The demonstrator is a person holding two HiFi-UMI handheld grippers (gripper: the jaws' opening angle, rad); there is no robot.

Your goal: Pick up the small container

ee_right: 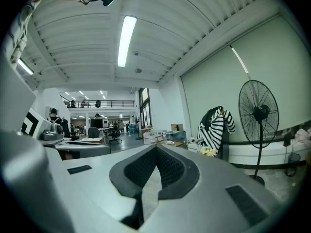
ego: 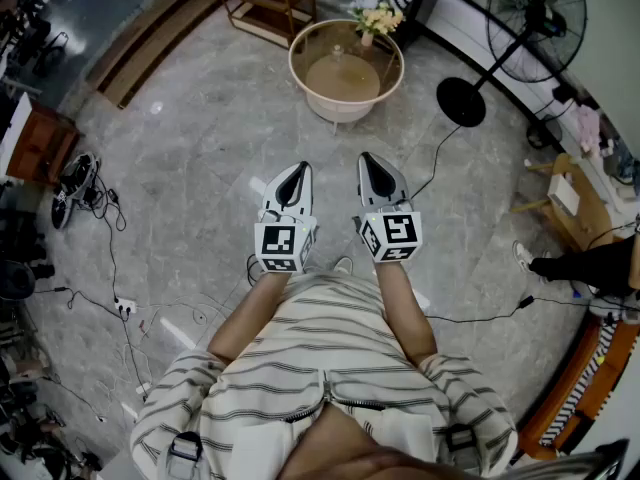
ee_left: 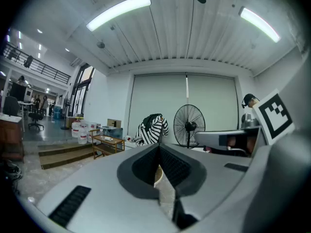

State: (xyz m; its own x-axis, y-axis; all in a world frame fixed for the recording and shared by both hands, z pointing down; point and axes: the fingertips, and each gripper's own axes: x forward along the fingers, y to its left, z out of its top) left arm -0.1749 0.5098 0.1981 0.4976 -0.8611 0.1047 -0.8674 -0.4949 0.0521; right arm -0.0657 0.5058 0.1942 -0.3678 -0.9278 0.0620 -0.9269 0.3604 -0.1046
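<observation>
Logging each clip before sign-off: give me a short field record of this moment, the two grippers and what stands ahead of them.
left gripper: shut, empty, above the floor
right gripper: shut, empty, beside the left
ahead: round table, flowers at its far edge
right of table: standing fan
small container: cannot be picked out
task stage: nothing held yet

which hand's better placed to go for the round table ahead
Left, marginally: the table shows between the left tongs in their own view. They are shut and well short of it.
</observation>
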